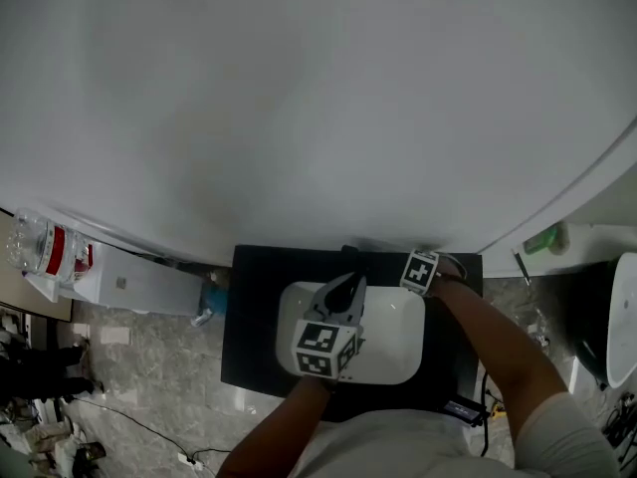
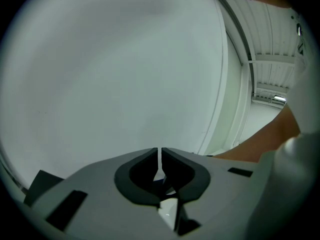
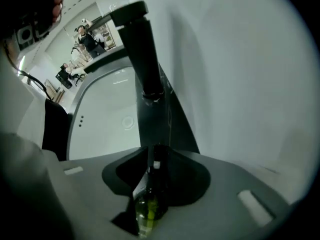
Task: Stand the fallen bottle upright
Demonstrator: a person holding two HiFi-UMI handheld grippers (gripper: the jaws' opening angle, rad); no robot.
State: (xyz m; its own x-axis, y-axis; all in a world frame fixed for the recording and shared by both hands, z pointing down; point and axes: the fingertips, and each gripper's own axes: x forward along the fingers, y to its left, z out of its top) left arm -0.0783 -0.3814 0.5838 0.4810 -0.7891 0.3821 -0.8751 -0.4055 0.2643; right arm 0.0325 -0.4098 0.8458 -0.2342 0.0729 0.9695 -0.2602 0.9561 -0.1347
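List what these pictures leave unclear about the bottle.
- Right gripper view: bottle dim, partly covered by the jaws; lying or upright unclear.
- Head view: bottle unseen, apparently under the right gripper by the sink.
- Left gripper view: left gripper faces only the wall.

Big white curved wall [image 1: 299, 88] fills the upper half of the head view, plain, evenly lit, no window in sight. Below it a black counter [image 1: 249, 307] w/ a white rect. basin [image 1: 398, 357] sunk in; black tap [image 3: 142, 59] stands at the basin's back edge. Floor [image 1: 149, 366] is grey marble-look tile, cables [image 1: 129, 421] trailing across at left. White box unit [image 1: 139, 282] against the wall, left of the counter. White ledge [image 1: 597, 235] at right. Light soft, dimmer near the floor.
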